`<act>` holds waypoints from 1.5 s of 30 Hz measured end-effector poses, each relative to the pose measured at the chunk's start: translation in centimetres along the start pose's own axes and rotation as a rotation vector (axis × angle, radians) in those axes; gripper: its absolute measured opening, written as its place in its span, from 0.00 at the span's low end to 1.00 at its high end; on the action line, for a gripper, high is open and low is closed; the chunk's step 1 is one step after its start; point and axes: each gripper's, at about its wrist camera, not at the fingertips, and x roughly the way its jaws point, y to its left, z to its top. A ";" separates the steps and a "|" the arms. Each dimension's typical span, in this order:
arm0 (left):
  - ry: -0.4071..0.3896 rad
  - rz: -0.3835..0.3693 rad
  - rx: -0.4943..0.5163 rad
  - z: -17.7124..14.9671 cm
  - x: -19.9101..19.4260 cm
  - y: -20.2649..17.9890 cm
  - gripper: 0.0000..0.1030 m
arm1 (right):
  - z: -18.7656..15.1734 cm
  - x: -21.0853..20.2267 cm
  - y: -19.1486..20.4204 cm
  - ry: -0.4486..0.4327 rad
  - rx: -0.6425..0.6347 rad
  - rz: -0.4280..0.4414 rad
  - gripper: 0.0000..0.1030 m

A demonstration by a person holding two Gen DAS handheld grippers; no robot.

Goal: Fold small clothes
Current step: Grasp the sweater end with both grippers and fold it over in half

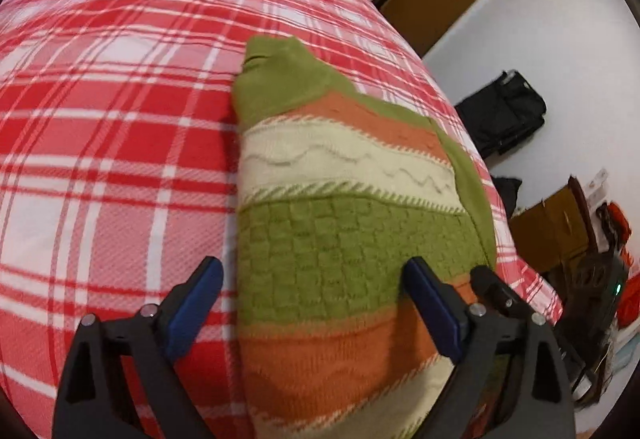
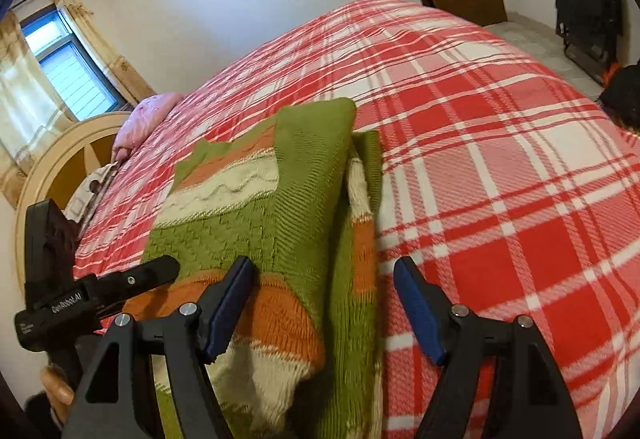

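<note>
**Both tongs spread wide over sweater on bed**

Left tongs (image 1: 312,279) hover low over the sweater (image 1: 340,231), jaws wide apart, holding nothing; one blue pad sits over the plaid blanket (image 1: 100,119), the other over the knit. Right tongs (image 2: 324,279) also gape wide and hold nothing, straddling the sweater's (image 2: 296,199) folded right edge. In the right wrist view the left tool's black body (image 2: 60,279) shows at lower left, gripped by a hand (image 2: 56,391).

Sweater lies mid-bed, partly folded: chunky knit, green basket-weave panel, orange and cream stripes, wavy cable line, green ribbed sleeve laid across. Blanket is woven red-white plaid. Pink pillow (image 2: 148,111) near the curved cream headboard (image 2: 52,167).
</note>
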 end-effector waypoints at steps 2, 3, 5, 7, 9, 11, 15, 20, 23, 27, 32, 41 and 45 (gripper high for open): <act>0.003 -0.016 0.011 0.1 0.2 0.0 0.93 | 0.6 0.6 -0.3 0.023 -0.014 0.034 0.71; 0.004 -0.023 0.010 0.2 0.4 0.0 0.95 | 0.9 1.0 -0.4 0.037 -0.023 0.054 0.71; 0.000 -0.022 0.028 0.0 0.4 -0.3 0.95 | 1.4 1.8 -0.5 0.074 -0.039 0.105 0.72; -0.003 -0.007 0.067 -0.3 0.6 -0.9 0.94 | 1.5 2.3 -0.1 0.106 -0.069 0.136 0.72; -0.005 -0.013 0.095 -0.5 0.7 -1.5 0.85 | 1.2 2.6 1.0 0.127 -0.135 0.122 0.69; -0.007 -0.016 0.090 -0.2 0.9 -1.4 0.80 | 1.0 2.7 1.4 0.130 -0.140 0.128 0.59; -0.020 -0.027 0.059 -0.1 0.5 -0.8 0.61 | 0.4 2.7 0.9 0.108 -0.054 0.160 0.44; -0.060 0.064 0.151 -0.5 -1.1 -2.7 0.38 | -0.5 0.9 3.7 0.056 -0.133 0.053 0.36; -0.073 0.109 0.182 -0.8 -1.7 -3.6 0.34 | -1.2 -1.1 5.0 0.005 -0.149 0.025 0.34; -0.084 0.146 0.231 -1.8 -2.9 -4.5 0.33 | -2.7 -4.0 6.6 -0.059 -0.191 0.005 0.34; -0.110 0.175 0.303 -3.3 -4.2 -6.2 0.33 | -4.1 -7.1 7.2 -0.116 -0.203 -0.025 0.34; -0.124 0.147 0.365 -4.8 -5.3 -9.0 0.33 | -5.2 -11.8 7.5 -0.203 -0.221 -0.099 0.34; -0.132 0.124 0.398 -5.1 -5.4 -10.9 0.33 | -5.4 -13.9 7.0 -0.240 -0.217 -0.128 0.34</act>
